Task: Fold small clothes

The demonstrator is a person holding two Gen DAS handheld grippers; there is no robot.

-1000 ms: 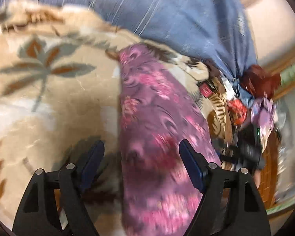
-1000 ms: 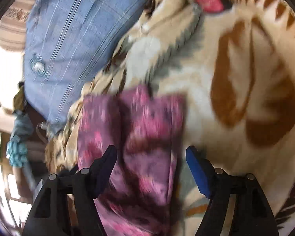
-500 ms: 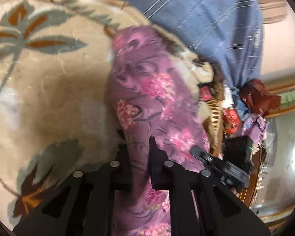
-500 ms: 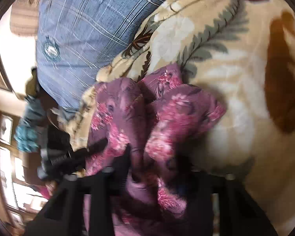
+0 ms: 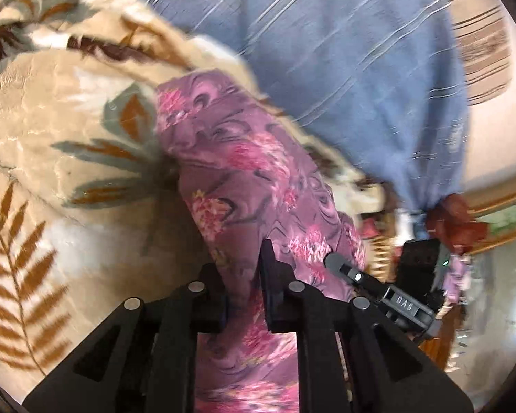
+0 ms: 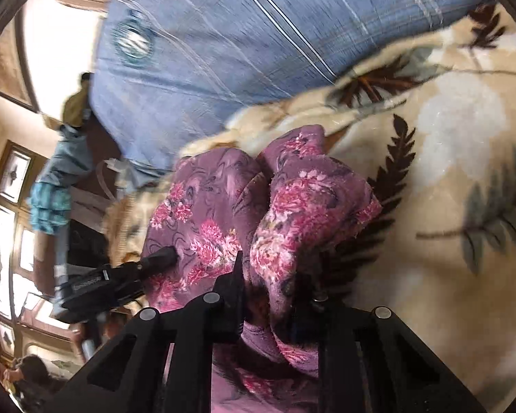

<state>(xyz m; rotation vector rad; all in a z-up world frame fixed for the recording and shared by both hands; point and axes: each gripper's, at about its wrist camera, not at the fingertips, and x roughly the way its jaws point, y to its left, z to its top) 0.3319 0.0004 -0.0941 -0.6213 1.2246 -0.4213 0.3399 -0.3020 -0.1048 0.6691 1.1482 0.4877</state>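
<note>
On the beige leaf-print blanket [image 5: 51, 144] lies a small purple floral garment [image 5: 244, 186], stretched lengthwise in the left wrist view, bunched into two folds in the right wrist view [image 6: 258, 213].

Left hand-held gripper [image 5: 244, 289]: jaws nearly together, pinching a narrow pleat of the purple cloth between the pads.

Right hand-held gripper [image 6: 275, 285]: jaws closing, a thick bunch of the same cloth between them, pads pressing on it. Right finger mostly hidden under fabric.

Each gripper's tip shows in the other's view, resting against the garment's side edge.

Blue striped cushion [image 5: 344, 69] behind the blanket, touching its far edge. Windows [image 6: 7, 223] at the left of the right wrist view. Edges blurred.
</note>
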